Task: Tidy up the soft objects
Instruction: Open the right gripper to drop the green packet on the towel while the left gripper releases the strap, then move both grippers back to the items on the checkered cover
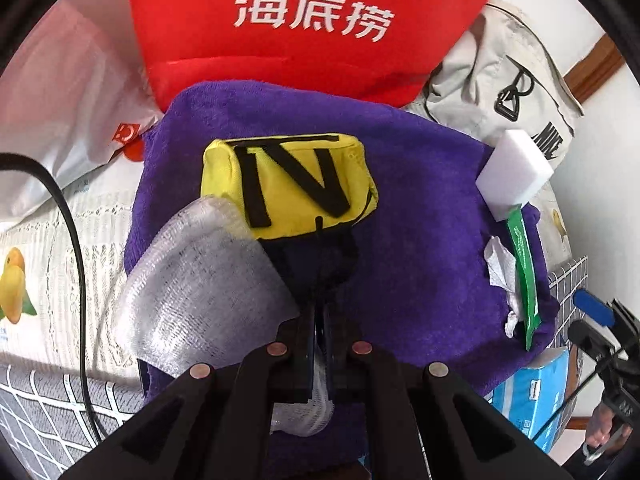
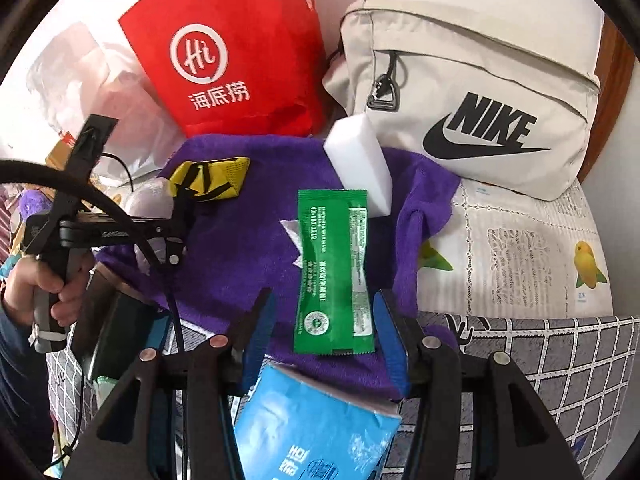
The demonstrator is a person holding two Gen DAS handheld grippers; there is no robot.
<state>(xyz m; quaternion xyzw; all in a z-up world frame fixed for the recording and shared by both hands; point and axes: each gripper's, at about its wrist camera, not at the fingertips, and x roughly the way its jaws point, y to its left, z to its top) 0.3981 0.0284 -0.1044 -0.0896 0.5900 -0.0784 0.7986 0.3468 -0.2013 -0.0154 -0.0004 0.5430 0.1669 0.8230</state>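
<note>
A purple towel (image 1: 420, 216) (image 2: 240, 240) lies spread on the table. My left gripper (image 1: 320, 240) is shut on a yellow pouch with black stripes (image 1: 292, 180) (image 2: 208, 178) and holds it over the towel. A clear bubble-wrap piece (image 1: 208, 280) lies under the pouch. A white sponge block (image 1: 516, 172) (image 2: 360, 160), a green sachet (image 1: 524, 276) (image 2: 334, 272) and a crumpled tissue (image 1: 500, 268) lie on the towel. My right gripper (image 2: 324, 328) is open, with the lower end of the green sachet between its blue fingers (image 2: 390, 340).
A red paper bag (image 1: 304, 20) (image 2: 240, 52) and a beige Nike bag (image 2: 480, 100) (image 1: 500, 80) stand behind the towel. A blue tissue pack (image 2: 312, 432) (image 1: 536, 396) sits at the front edge. A white plastic bag (image 1: 68, 112) is on the left. A black cable (image 1: 76, 240) hangs left.
</note>
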